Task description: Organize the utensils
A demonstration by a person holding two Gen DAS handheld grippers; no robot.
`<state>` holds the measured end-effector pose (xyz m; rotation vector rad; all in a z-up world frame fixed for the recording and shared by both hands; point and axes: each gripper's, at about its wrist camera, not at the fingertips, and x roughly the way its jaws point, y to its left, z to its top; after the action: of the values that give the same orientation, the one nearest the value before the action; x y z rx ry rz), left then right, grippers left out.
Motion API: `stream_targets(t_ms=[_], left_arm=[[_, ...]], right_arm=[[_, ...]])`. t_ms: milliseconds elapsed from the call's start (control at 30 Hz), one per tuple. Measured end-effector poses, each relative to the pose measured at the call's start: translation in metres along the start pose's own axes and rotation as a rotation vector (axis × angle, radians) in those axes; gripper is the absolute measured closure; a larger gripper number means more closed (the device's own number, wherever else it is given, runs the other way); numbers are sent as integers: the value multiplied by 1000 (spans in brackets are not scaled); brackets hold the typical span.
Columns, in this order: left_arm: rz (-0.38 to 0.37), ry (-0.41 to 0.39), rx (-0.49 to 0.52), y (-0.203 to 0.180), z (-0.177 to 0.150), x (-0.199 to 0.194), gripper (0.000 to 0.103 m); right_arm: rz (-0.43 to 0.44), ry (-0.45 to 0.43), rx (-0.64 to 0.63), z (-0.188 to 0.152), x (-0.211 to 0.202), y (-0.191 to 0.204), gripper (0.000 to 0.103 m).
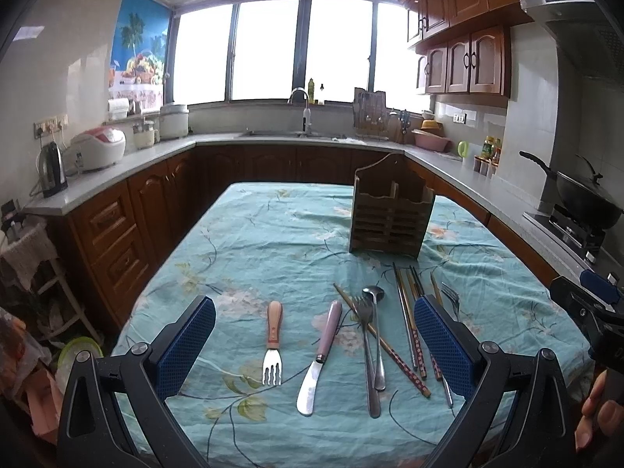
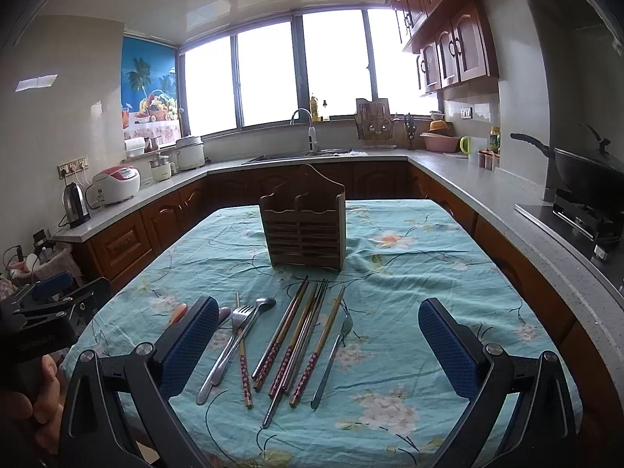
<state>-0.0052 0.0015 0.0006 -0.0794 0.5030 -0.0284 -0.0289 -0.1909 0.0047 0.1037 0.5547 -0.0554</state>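
A wooden slatted utensil holder (image 1: 391,216) (image 2: 303,226) stands upright in the middle of the table. In front of it lie loose utensils: a wood-handled fork (image 1: 273,345), a purple-handled butter knife (image 1: 319,357), a steel fork (image 1: 368,355) and spoon (image 1: 376,335), several chopsticks (image 1: 411,327) (image 2: 296,343), and another fork (image 2: 331,358). My left gripper (image 1: 314,351) is open above the wood-handled fork and knife. My right gripper (image 2: 318,355) is open above the chopsticks. Both are empty.
The table has a wrinkled teal floral cloth (image 1: 273,241) (image 2: 409,273). Kitchen counters ring it, with a kettle (image 1: 52,169), a rice cooker (image 1: 99,148), a sink (image 1: 292,134) and a wok on the stove (image 2: 585,171). The other gripper shows at each view's edge (image 1: 592,308) (image 2: 43,312).
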Motion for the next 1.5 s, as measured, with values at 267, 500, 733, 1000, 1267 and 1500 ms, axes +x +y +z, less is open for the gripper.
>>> stream_targets(t_ms=[267,500,733,1000,1267,1500], left_arm=[[-39,108,-44,12,14,33,1],[-77,186,-50,12,27,64,1],[-136,267,-20,0,45,109,5],[-167,366,33,-16,59,171,25],[-191,470,109,-41,61,242,39],[-200,554,157,-58,54,288,50]], right_arm=[[10,47,25,4,21,-7,0],[15,118,58,5,50,-20,0],[25,226,73,6,93,-32,9],[42,373,86,-2,148,-44,37],[41,475,102,-7,190,-55,62],[52,540,91,-10,219,-58,67]])
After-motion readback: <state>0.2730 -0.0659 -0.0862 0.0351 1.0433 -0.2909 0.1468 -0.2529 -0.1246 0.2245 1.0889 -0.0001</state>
